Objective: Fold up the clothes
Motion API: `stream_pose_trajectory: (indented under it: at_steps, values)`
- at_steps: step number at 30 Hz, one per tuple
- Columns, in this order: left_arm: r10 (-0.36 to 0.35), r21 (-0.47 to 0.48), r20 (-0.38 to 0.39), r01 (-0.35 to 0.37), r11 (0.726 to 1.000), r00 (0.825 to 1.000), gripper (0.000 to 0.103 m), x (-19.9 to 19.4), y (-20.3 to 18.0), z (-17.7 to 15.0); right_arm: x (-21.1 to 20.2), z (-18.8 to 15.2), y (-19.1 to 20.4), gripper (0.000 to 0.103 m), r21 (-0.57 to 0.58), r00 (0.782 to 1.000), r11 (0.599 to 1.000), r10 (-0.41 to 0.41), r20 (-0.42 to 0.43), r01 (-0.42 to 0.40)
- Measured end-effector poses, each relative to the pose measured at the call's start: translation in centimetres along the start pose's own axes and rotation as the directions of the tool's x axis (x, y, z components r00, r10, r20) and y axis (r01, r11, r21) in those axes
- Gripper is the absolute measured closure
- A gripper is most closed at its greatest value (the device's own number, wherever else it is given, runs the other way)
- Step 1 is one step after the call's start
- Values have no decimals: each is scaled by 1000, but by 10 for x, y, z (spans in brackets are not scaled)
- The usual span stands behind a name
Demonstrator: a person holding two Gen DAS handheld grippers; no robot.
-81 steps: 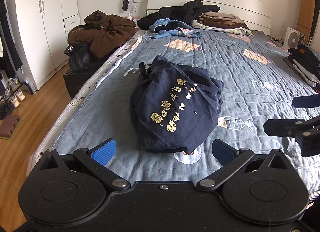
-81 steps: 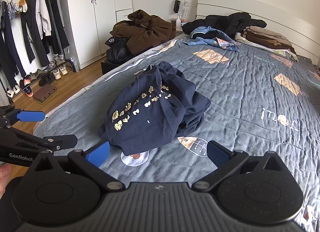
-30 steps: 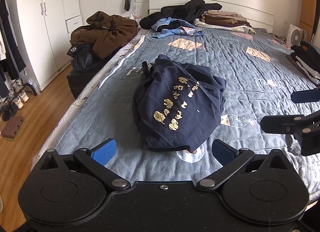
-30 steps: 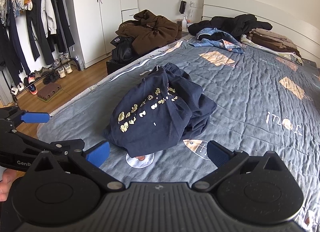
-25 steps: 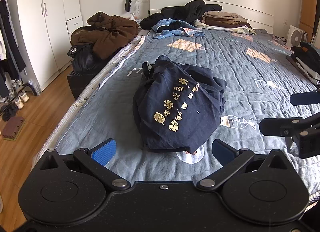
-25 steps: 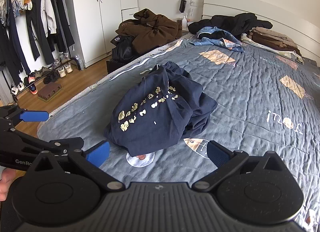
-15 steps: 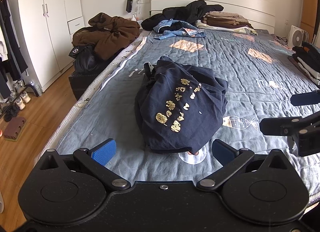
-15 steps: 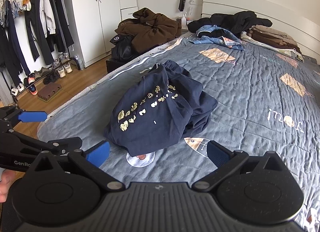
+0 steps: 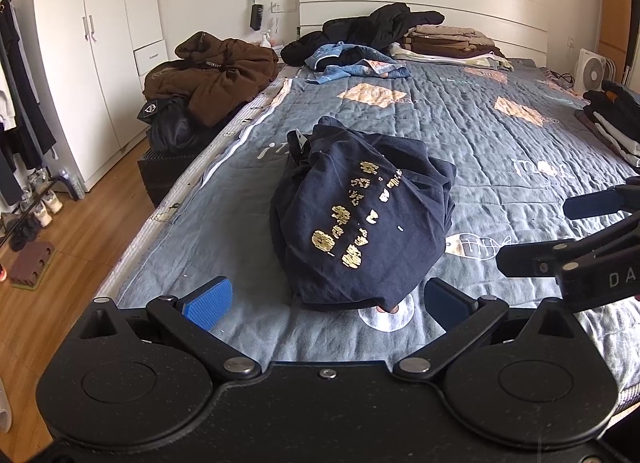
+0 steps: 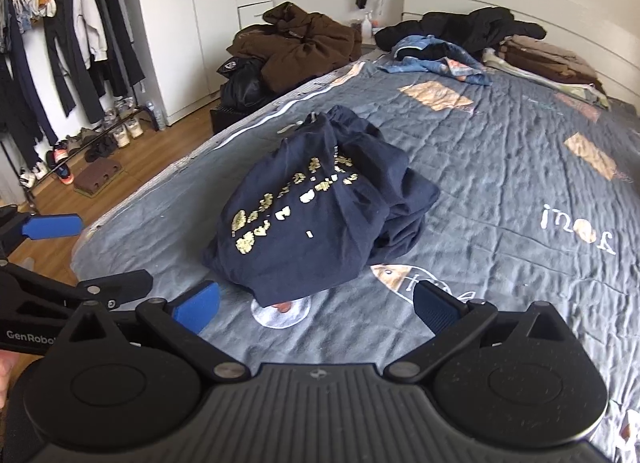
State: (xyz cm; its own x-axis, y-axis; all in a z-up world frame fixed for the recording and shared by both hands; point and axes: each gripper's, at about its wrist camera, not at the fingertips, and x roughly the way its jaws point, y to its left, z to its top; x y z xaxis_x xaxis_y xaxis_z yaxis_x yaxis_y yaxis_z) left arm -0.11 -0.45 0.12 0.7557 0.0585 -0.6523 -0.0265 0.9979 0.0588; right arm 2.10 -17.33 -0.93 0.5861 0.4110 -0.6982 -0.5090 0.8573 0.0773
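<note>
A crumpled navy garment with gold print (image 9: 360, 215) (image 10: 320, 207) lies in a heap on the grey-blue quilted bed (image 9: 480, 135) (image 10: 500, 167). My left gripper (image 9: 326, 303) hovers open just short of the heap's near edge, with nothing between its blue pads. My right gripper (image 10: 316, 305) is open too, a little short of the same edge. Each gripper shows in the other's view: the right one (image 9: 568, 235) at the right side, the left one (image 10: 80, 255) at the left side. Neither touches the cloth.
More clothes lie at the headboard: a black jacket (image 9: 372, 27), a blue garment (image 9: 356, 65), a folded brown stack (image 9: 448, 41). A brown coat pile (image 9: 216, 75) sits on a black box beside the bed. A folded stack (image 9: 612, 119) lies at the right edge. Wardrobe, clothes rack (image 10: 60, 43), shoes stand left.
Both grippers have drifted slightly nearer the navy heap and stay open. The garment has not moved.
</note>
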Motion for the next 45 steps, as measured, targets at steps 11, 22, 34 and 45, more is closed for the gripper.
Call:
stream_pose_trajectory:
  at_steps: [11,22,34,45]
  values:
    - [-8,-20,-14,7,1000,1000,0,4,2,2,1,9,0,0,-21,999,999,26,25,-26]
    - [2,-44,-17,-3,999,1000,0,17,17,6,17,23,-14,0,-56,1000,998,4,31,-2]
    - [10,-92,-25,-12,996,1000,0,47,61,14,102,76,-52,0,-146,999,989,34,-6,-34]
    - [23,-88,-33,-26,996,999,0,72,72,16,189,137,-72,2,-236,998,970,54,-34,-60]
